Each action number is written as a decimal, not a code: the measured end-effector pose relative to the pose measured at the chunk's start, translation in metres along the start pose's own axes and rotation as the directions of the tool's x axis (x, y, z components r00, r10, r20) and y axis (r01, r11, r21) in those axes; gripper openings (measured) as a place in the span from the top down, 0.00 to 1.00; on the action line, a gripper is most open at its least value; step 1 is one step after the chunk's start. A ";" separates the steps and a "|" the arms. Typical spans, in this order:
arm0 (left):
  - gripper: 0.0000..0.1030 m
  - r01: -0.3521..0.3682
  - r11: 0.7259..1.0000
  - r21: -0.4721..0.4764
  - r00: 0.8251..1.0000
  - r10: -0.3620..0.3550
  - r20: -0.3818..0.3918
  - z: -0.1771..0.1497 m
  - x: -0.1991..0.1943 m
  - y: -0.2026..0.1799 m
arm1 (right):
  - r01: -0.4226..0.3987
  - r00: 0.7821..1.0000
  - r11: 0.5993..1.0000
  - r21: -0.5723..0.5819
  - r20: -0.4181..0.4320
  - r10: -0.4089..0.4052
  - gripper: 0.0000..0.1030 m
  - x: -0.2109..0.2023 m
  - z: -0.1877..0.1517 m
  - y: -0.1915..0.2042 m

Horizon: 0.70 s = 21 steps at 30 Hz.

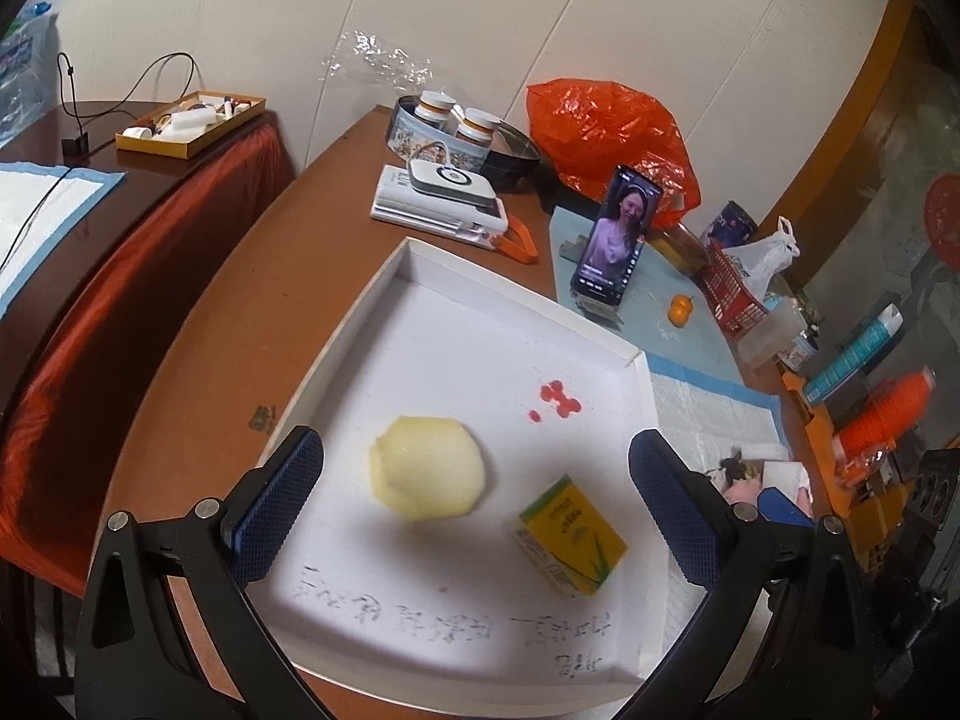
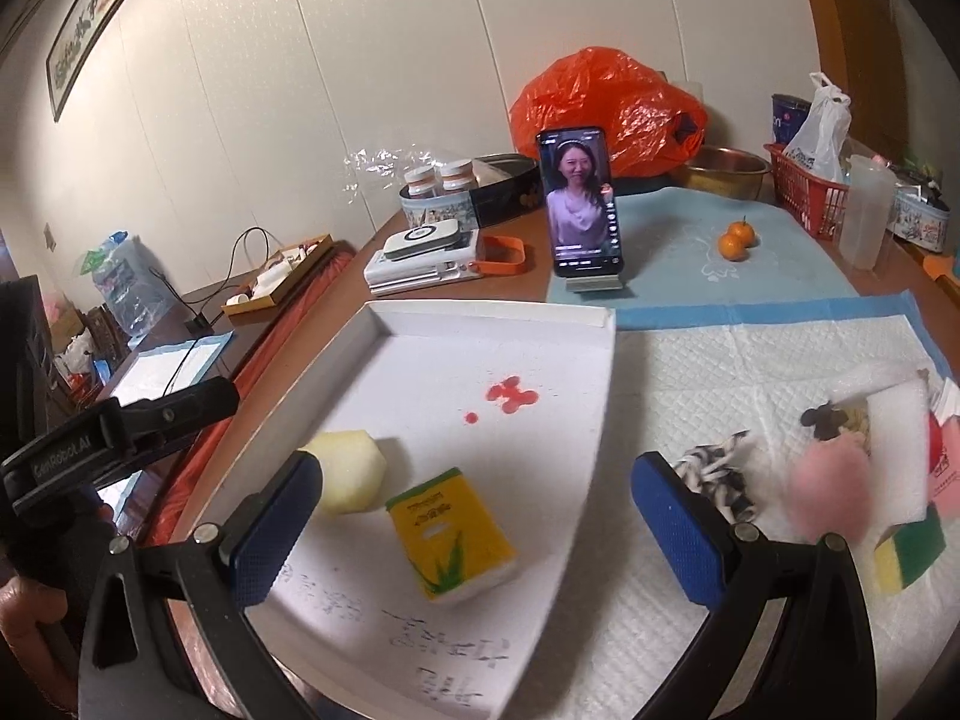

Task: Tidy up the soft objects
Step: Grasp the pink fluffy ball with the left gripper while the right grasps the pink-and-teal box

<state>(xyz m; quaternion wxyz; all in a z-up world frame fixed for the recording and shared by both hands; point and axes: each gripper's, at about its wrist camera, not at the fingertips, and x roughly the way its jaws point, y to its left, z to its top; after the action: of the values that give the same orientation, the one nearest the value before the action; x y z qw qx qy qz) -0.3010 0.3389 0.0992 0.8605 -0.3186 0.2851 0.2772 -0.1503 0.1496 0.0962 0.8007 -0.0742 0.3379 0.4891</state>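
Note:
A white tray (image 1: 420, 264) lies on the brown table. In it rest a pale yellow round sponge (image 1: 427, 468) and a yellow-green tissue pack (image 1: 570, 534). My left gripper (image 1: 477, 510) hangs open above them, with nothing between its blue pads. My right gripper (image 2: 477, 528) is also open and empty, over the tissue pack (image 2: 453, 534) and the tray's right edge (image 2: 606, 360), with the sponge (image 2: 351, 471) to its left. On the white pad to the right lie a black-and-white striped toy (image 2: 717, 474), a pink fluffy ball (image 2: 831, 498), a white cloth (image 2: 894, 444) and a yellow-green scouring sponge (image 2: 909, 552).
Red stains (image 2: 510, 396) mark the tray floor. Behind the tray stand a phone on a stand (image 2: 579, 204), stacked power banks (image 2: 426, 258), tins with jars (image 2: 444, 186), an orange plastic bag (image 2: 606, 108), two small oranges (image 2: 735, 240) and a red basket (image 2: 804, 192).

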 end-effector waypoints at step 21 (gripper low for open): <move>0.00 0.107 0.953 0.283 0.984 -0.061 -0.168 -0.061 0.073 -0.202 | 0.212 0.959 0.929 0.304 0.116 -0.257 0.00 -0.097 -0.013 -0.221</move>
<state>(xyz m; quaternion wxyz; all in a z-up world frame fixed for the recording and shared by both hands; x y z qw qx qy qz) -0.1378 0.1873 0.0904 0.8837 -0.2215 0.3759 0.1693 -0.0003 -0.0401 0.0993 0.8793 0.0413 0.3314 0.3395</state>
